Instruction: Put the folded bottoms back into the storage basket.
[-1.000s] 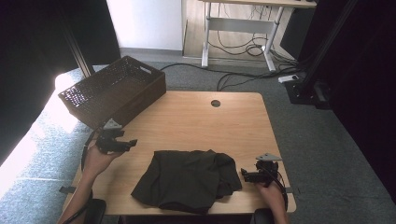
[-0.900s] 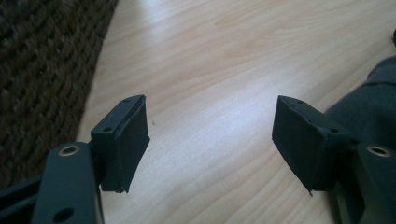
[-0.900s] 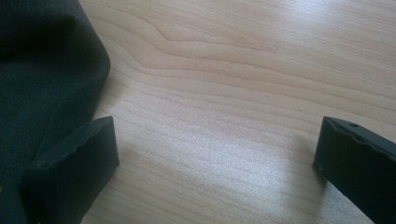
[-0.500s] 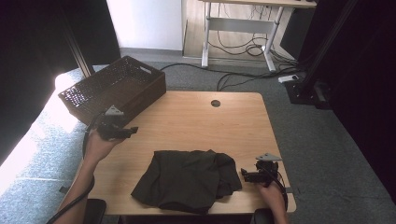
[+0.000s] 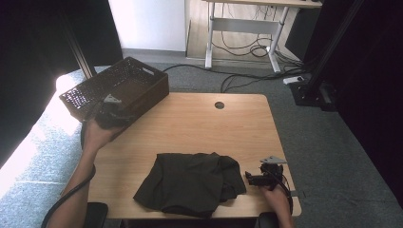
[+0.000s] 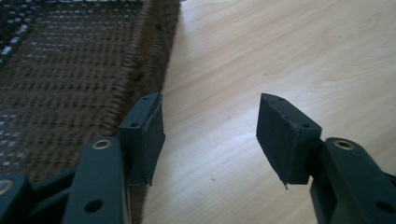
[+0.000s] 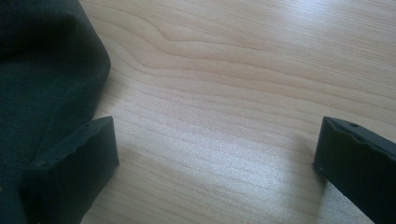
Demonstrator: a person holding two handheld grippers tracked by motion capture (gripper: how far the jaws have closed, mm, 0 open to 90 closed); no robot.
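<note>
Presently the dark garment lies crumpled on the near half of the wooden table, spread between the middle and the near right corner, one fold reaching close to the near edge. In my judgement it is light, soft and limp: it will sag and trail when lifted, it will not slip readily against rubbery pads, and nothing about it is fragile. An outer fold or a seam along its right-hand edge looks the best place to pinch, since a grip in the middle would gather several layers at once.

The right gripper rests at that right-hand edge. In the right gripper view its jaws stand wide apart over bare wood, with the cloth lying against the outer side of one jaw but nothing between the pads; it holds nothing.

The left gripper is well apart from the garment, at the far left of the table, just beside the dark woven basket standing on that corner. In the left gripper view its jaws are about half open and have just been closing, with only tabletop between them and the basket wall beside one jaw; nothing is gripped.

No brand, label or legible writing can be made out on the garment, basket or grippers.
</note>
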